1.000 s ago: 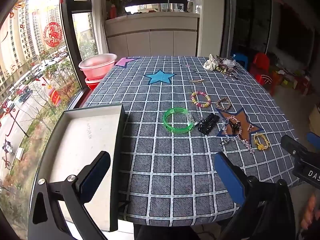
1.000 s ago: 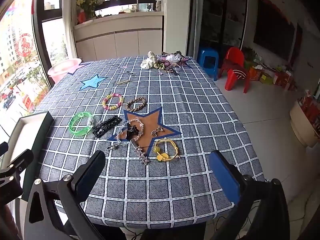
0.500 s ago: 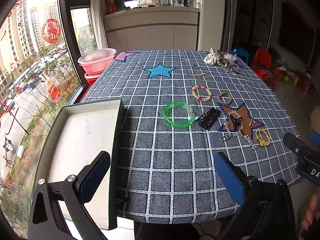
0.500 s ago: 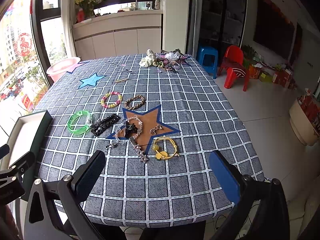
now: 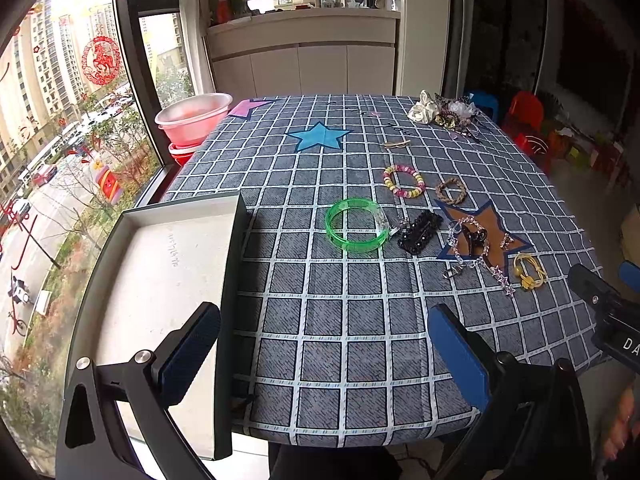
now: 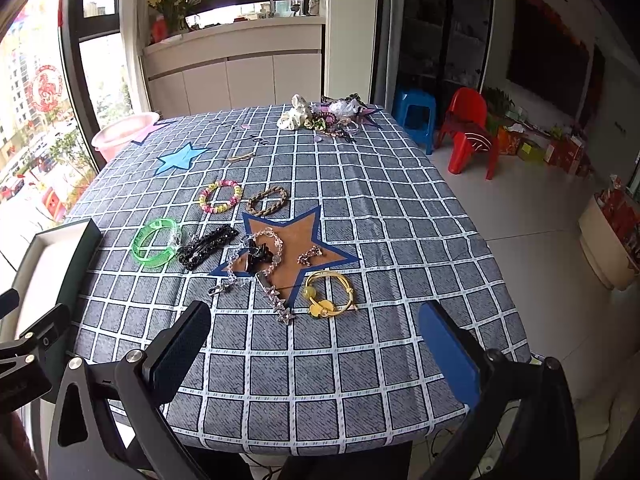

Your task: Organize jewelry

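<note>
Both tools are held low at the near table edge with nothing between the fingers: the left gripper (image 5: pixel 324 356) is spread wide, and the right gripper (image 6: pixel 316 352) is likewise spread wide.

The jewelry lies in a loose cluster at the centre of each frame, on the checked tablecloth (image 6: pixel 360 360). In the left wrist view, the green bangle (image 5: pixel 355 230) sits at mid-frame, touching the black beaded clip (image 5: pixel 420 232) to its right. Further right, a crystal chain (image 5: pixel 474 256) is draped over the brown star patch (image 5: pixel 494 232), and a yellow cord bracelet (image 5: pixel 529 271) lies just beside it. Above these, a pastel bead bracelet (image 5: pixel 403 181) and a braided bracelet (image 5: pixel 451 191) are seen.

The bangle is judged rigid, light and slick; it is probably best pinched across one wall of its rim. The chain is judged limp and prone to snagging, so a hold near its middle is advised.

The open tray (image 5: pixel 132 216) at the lower left of the left wrist view is seen with a pale lining and no jewelry in it. A pink basin (image 5: pixel 192 120) at the upper left stands off the table; its contents cannot be told.
</note>
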{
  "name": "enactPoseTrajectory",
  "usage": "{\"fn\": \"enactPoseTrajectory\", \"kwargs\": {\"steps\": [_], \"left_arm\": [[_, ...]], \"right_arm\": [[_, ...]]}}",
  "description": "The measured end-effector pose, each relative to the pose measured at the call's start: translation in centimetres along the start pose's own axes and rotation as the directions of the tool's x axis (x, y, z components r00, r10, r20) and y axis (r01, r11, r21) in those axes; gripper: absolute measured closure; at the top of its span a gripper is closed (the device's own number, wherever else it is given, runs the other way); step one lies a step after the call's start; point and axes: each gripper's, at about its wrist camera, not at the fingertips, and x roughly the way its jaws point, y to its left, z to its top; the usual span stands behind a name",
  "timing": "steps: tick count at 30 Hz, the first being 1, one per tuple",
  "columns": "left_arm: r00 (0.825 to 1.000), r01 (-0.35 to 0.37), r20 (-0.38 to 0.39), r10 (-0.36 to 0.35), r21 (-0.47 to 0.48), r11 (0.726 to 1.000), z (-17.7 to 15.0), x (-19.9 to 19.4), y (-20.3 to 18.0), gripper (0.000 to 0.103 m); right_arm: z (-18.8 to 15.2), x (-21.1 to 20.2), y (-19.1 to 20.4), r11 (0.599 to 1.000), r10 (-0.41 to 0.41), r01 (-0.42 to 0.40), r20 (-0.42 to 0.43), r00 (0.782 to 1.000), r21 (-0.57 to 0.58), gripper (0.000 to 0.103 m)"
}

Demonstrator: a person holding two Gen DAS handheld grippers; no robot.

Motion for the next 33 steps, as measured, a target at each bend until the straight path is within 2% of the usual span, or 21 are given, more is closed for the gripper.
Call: {"fn": "enactPoseTrajectory", "kwargs": {"steps": [33], "left_arm": [[1.000,-0.007,-0.010,0.007,-0.003,1.000,-0.21,0.50,-0.01,0.000]], "right_arm": [[-0.09,0.39,-0.20,1.000,0.002,-0.002,-0.008,1.000,0.003,0.000]]}}
